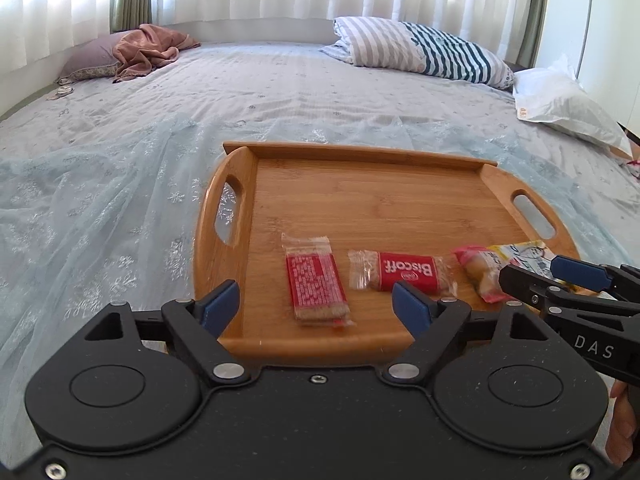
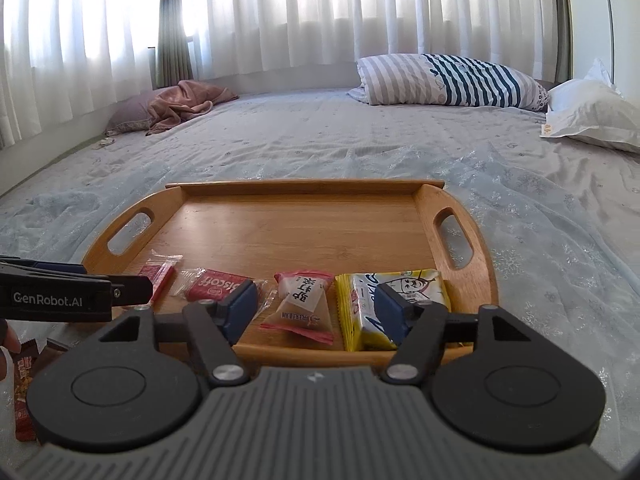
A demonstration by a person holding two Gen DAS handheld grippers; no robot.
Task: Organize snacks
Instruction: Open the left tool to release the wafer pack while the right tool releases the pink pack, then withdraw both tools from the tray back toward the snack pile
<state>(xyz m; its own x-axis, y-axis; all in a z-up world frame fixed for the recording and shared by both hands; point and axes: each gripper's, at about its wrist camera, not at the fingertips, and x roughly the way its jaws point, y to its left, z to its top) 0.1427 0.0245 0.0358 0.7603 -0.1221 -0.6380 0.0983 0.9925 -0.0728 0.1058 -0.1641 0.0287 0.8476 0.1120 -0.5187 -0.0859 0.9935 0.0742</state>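
A wooden tray (image 1: 360,148) lies on the bed, with a row of snacks along its near edge. From left to right these are a red biscuit pack (image 1: 316,280), a red Biscoff pack (image 1: 404,276), a pink pack (image 1: 480,276) and a yellow pack (image 1: 520,254). My left gripper (image 1: 316,306) is open just above the first red pack, its blue pads clear of it on both sides. My right gripper (image 2: 316,312) is open over the pink pack (image 2: 304,304), not touching it. Its right finger hides part of the yellow pack (image 2: 396,304). The tray's rim (image 2: 304,186) is in full view here.
Brown and red snack packs (image 2: 24,380) lie on the bed left of the tray's near corner. A striped pillow (image 1: 432,50), a white pillow (image 1: 560,100) and a pink cloth (image 1: 148,50) sit at the far side of the bed. A hand (image 1: 624,428) shows at the right edge.
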